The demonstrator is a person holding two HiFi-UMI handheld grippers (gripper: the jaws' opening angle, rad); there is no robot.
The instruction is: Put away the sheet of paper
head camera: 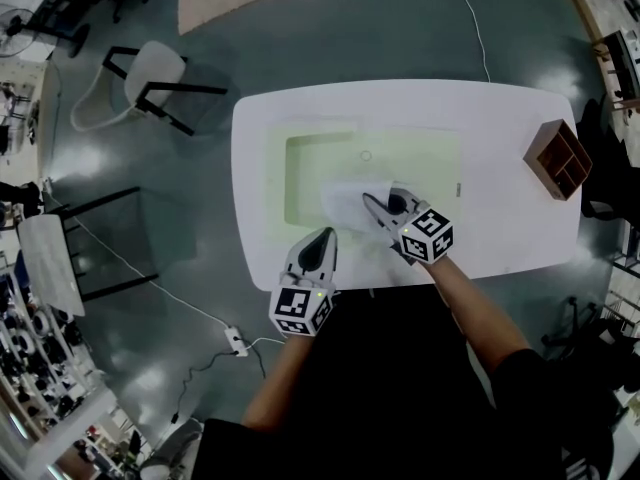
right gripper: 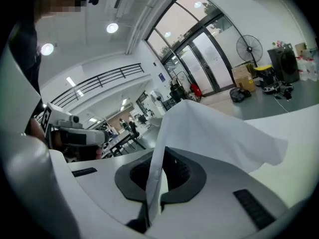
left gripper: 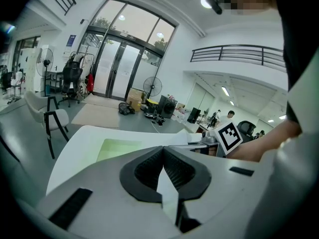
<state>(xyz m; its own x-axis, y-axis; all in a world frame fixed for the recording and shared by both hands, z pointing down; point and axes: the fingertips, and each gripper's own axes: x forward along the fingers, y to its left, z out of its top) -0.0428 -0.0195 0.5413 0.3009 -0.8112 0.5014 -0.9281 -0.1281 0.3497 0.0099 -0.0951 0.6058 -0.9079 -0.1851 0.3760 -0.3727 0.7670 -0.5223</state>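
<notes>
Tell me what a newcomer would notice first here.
A white sheet of paper stands up from the right gripper, which pinches it above the green mat on the white table. The left gripper clamps a strip of it too. A wooden organizer sits at the table's right end.

sheet of paper (head camera: 340, 208) partly hidden behind right gripper (head camera: 369, 201), wooden organizer (head camera: 558, 158) contents too small to tell

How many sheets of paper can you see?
1. The sheet of paper is over the green mat on the white table, pinched in the right gripper; more could hide beneath.
</notes>
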